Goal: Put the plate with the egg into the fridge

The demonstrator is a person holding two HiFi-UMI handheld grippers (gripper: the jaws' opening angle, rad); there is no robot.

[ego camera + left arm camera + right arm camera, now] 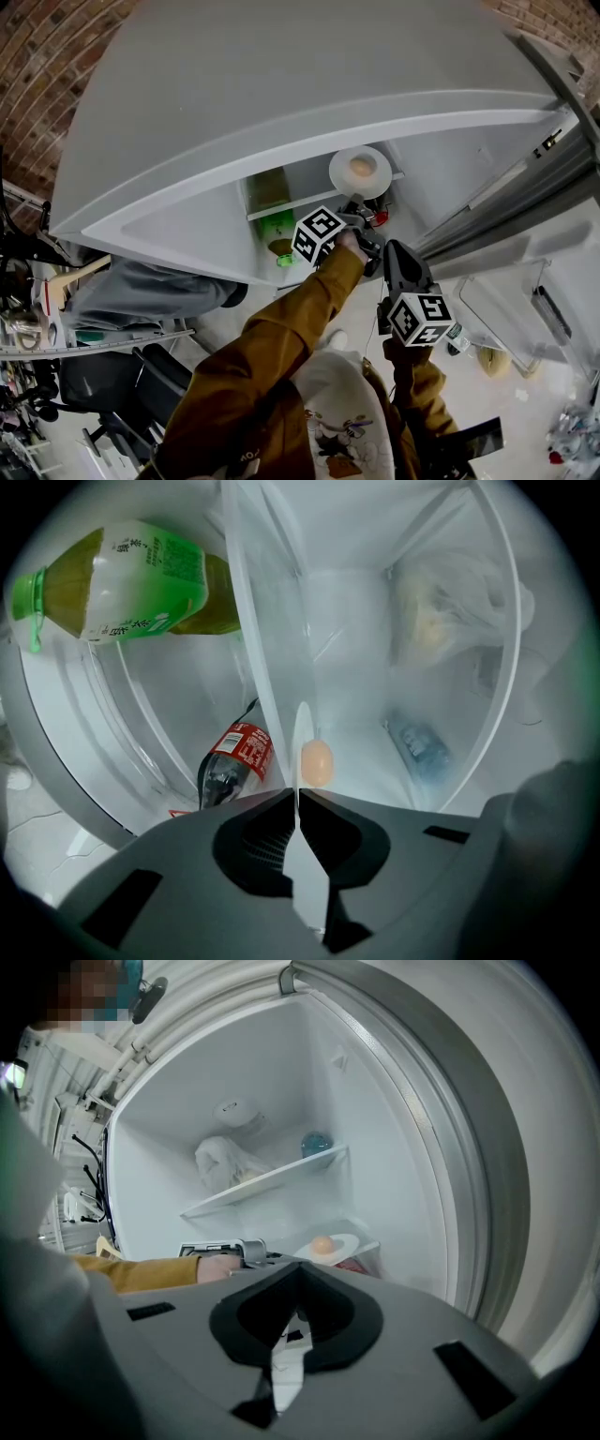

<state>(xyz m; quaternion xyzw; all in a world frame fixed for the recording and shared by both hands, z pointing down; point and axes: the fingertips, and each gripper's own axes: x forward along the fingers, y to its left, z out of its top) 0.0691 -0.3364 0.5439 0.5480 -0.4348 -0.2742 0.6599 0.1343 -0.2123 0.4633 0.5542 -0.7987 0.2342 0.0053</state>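
From the head view, the left arm in a brown sleeve (281,337) reaches forward and up into the open fridge (281,84). The left tongs (356,208) meet the near rim of the white plate (342,173). The plate, with the egg (361,167) in its middle, is at the front edge of a shelf (281,204), toward its right end. A green bottle (279,230) shows below the shelf. The right tongs (394,246) are held back outside the fridge, just beside the left wrist, with the forearm bent close to the body.

In the left gripper view, the left tongs (298,794) are closed on the plate's rim (303,742), seen edge-on, with the egg (317,761) just beyond the tips. A cola bottle (234,761) lies to one side.

In the right gripper view, the right tongs (298,1269) are closed and hold nothing. They point toward the fridge interior, where the plate (349,1239) and egg (322,1244) sit at the lower shelf's front edge. I cannot tell whether the plate rests fully on it.
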